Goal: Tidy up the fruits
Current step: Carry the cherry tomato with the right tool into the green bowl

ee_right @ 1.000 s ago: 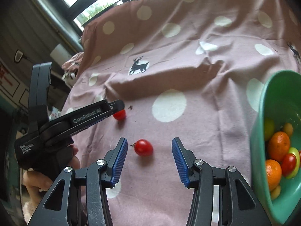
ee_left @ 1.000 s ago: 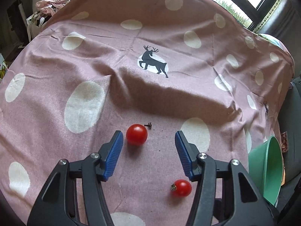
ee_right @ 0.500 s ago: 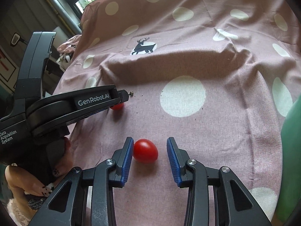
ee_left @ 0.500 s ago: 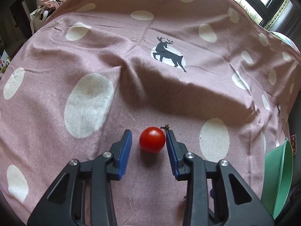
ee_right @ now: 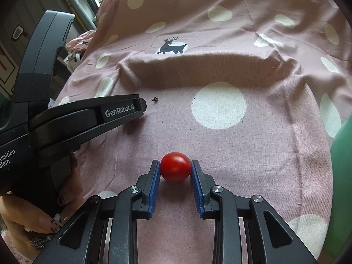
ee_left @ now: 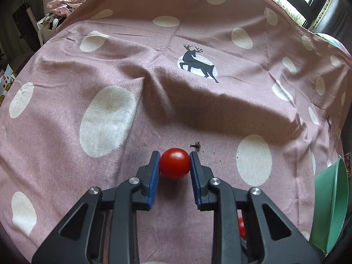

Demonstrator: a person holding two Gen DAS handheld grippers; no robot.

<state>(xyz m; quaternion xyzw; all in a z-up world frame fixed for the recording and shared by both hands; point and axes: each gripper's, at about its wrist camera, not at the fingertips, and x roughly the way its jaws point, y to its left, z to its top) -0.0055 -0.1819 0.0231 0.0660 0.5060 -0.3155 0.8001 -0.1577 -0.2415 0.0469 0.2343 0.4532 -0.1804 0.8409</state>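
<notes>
Now both tools have closed in from wide apart: the left tool (ee_left: 175,164) is closing on one tomato (ee_left: 174,163), the right tool (ee_right: 175,170) on another tomato (ee_right: 175,169), both fruits between the pads on the tabletop (ee_left: 110,114), ready for lifting.

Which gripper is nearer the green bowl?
Right. The right gripper, closing on a tomato, sits beside the green bowl; the left gripper, closing on another tomato, lies farther away.
</notes>
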